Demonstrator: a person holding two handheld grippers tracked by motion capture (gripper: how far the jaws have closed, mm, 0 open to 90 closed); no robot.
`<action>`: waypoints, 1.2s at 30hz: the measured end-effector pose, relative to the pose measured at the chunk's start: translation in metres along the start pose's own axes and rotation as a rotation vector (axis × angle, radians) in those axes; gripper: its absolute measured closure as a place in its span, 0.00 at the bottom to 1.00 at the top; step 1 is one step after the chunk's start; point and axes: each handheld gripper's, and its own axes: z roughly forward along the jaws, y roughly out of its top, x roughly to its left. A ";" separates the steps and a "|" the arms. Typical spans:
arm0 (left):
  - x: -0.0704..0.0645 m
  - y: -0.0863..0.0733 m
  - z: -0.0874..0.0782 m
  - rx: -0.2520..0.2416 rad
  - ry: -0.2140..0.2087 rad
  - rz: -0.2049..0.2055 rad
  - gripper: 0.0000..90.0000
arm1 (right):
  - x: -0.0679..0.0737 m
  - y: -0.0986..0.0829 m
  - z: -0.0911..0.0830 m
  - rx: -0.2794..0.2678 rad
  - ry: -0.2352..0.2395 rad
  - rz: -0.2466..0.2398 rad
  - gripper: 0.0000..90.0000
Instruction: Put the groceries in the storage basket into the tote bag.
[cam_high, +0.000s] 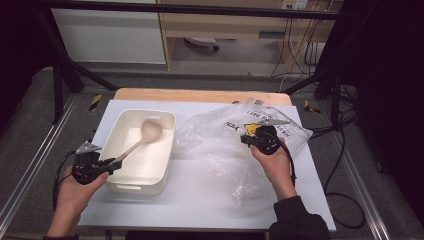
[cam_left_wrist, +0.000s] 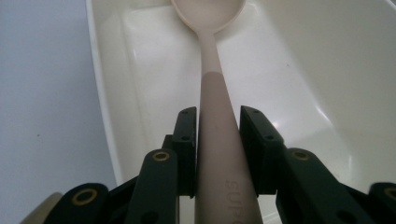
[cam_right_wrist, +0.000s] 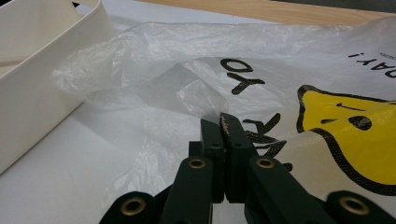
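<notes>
Over the tub (cam_high: 112, 186), left gripper (cam_left_wrist: 217, 123) clamps spoon (cam_left_wrist: 215, 93) — right gripper (cam_right_wrist: 220, 122) pinches bag (cam_right_wrist: 154, 88).

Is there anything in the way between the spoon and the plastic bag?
The tub's right wall stands between: the spoon, held by the left gripper, sits above the tub, and the bag, pinched by the right gripper, lies just beyond.

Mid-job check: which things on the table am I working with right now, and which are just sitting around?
In the job:
- spoon, clamped by the left hand-held gripper
- plastic bag, pinched by the right hand-held gripper
- white tub, with the spoon's bowl over it

Lying about:
- white table mat
- cables on the floor
</notes>
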 end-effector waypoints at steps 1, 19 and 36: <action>0.000 0.000 0.000 0.000 -0.001 0.000 0.76 | 0.000 0.000 0.000 0.001 0.000 0.002 1.00; -0.001 -0.001 -0.002 0.000 -0.002 0.000 0.76 | 0.000 -0.001 -0.001 0.003 0.001 -0.004 1.00; -0.001 0.000 0.000 -0.017 0.005 -0.007 0.66 | 0.001 -0.001 -0.001 0.008 -0.005 -0.010 1.00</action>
